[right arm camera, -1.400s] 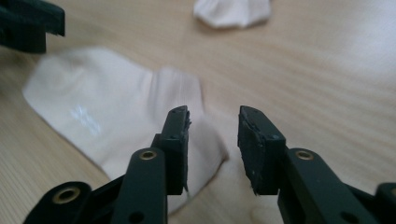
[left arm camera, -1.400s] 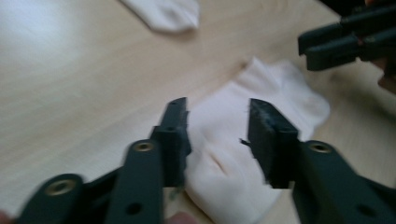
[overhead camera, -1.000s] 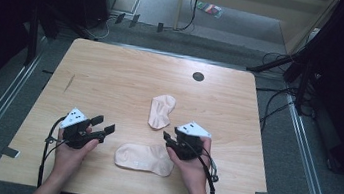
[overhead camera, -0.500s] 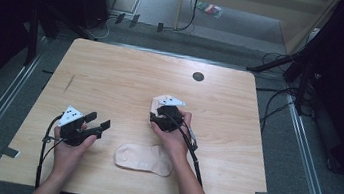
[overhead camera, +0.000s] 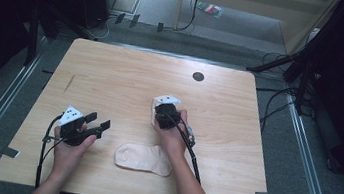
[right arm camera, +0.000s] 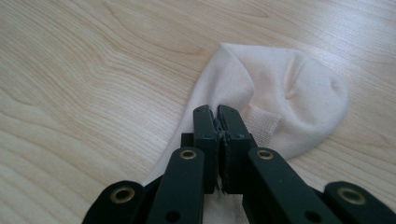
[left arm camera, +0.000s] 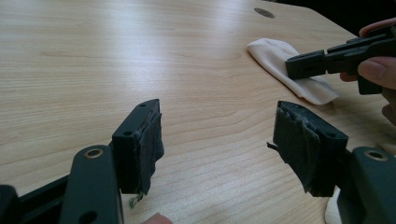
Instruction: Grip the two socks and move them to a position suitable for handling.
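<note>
1. Table (overhead camera: 112, 79): light wood-grain top with rounded corners, standing on a grey floor (overhead camera: 303, 159).
2. Dark round grommet hole (overhead camera: 198, 76) set in the top near the far edge.
3. Cream sock (overhead camera: 144, 159) lies flat near the near edge, toe toward the right.
4. Second cream sock (right arm camera: 280, 102) lies mid-table, farther back, well apart from the first.

Left gripper (overhead camera: 99, 120): your jaws stand wide apart, nothing between them, low over the table.
Right gripper (right arm camera: 218, 114): your jaws have just closed, pressed together, pointing down.
</note>
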